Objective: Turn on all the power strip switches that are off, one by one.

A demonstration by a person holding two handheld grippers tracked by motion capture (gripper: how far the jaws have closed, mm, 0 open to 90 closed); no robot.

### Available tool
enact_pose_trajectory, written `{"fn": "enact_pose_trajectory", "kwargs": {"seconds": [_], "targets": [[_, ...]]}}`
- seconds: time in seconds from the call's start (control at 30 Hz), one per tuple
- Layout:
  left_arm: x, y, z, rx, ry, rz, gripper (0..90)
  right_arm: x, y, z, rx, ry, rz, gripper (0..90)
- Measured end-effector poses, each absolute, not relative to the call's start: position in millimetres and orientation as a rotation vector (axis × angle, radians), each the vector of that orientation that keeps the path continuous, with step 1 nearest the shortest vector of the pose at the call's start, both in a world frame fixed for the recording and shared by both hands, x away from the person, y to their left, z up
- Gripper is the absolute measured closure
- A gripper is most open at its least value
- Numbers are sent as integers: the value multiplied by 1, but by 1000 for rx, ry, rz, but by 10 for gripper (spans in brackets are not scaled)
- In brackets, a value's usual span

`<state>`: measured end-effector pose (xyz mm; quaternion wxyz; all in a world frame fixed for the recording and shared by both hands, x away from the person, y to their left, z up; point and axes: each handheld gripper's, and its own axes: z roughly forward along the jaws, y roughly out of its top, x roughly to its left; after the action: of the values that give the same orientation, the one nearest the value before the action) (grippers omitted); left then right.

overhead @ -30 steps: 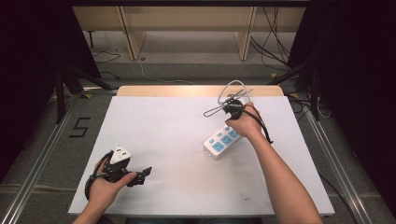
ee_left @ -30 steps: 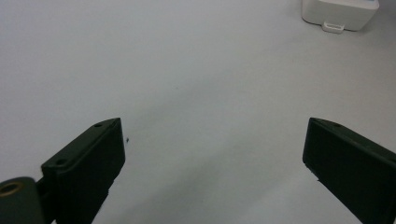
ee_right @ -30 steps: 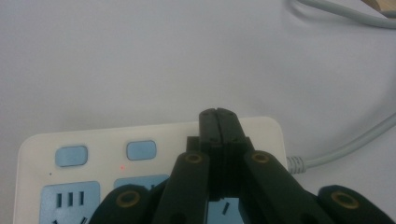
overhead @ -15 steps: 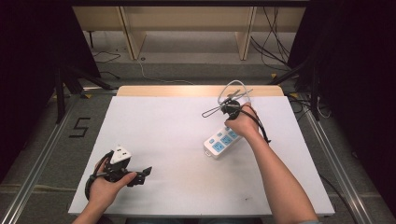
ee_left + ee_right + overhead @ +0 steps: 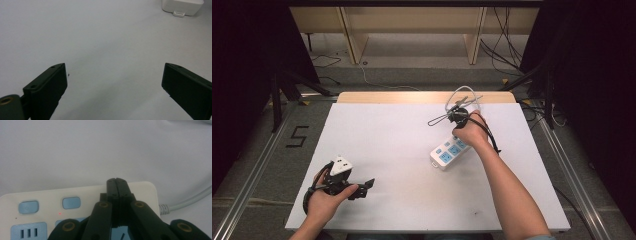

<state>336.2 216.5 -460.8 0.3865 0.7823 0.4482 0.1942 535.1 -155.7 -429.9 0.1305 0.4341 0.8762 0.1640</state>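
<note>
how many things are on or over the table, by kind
power strip: 1
white cable from the strip: 1
handheld grippers: 2, the left gripper with jaws open, the right gripper with jaws shut over the strip
total: 4

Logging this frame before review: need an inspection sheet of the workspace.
Surface: white table, a few small dark specks, wooden strip at the far edge.
Job's things: white power strip with blue sockets and buttons, lying flat right of centre; a small red light shows on it in the right gripper view.
Clutter: nothing seen.
Grippers: left tool open, over bare table at the near left. Right tool shut, empty, over the cord end of the strip.
Cables: strip's white cord loops toward the far edge; black cables trail from both hands.
Surroundings: dark curtains, wooden frame, floor cables, a "5" mark on the floor.
</note>
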Motion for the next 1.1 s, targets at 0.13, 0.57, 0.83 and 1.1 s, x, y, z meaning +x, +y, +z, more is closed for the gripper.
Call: {"fn": "enact_pose_trajectory", "kwargs": {"seconds": [0.13, 0.57, 0.83, 1.1], "targets": [[336, 217, -461, 1992, 1139, 495, 59, 535, -155, -429, 1262, 2552, 466, 900], [336, 216, -461, 1993, 1139, 496, 63, 536, -156, -430, 1287, 2555, 457, 900], [336, 216, -460, 1998, 1137, 497, 65, 537, -158, -431, 1300, 2560, 463, 900], [336, 216, -460, 1998, 1137, 499, 67, 537, -156, -431, 1291, 2559, 449, 900]]}}
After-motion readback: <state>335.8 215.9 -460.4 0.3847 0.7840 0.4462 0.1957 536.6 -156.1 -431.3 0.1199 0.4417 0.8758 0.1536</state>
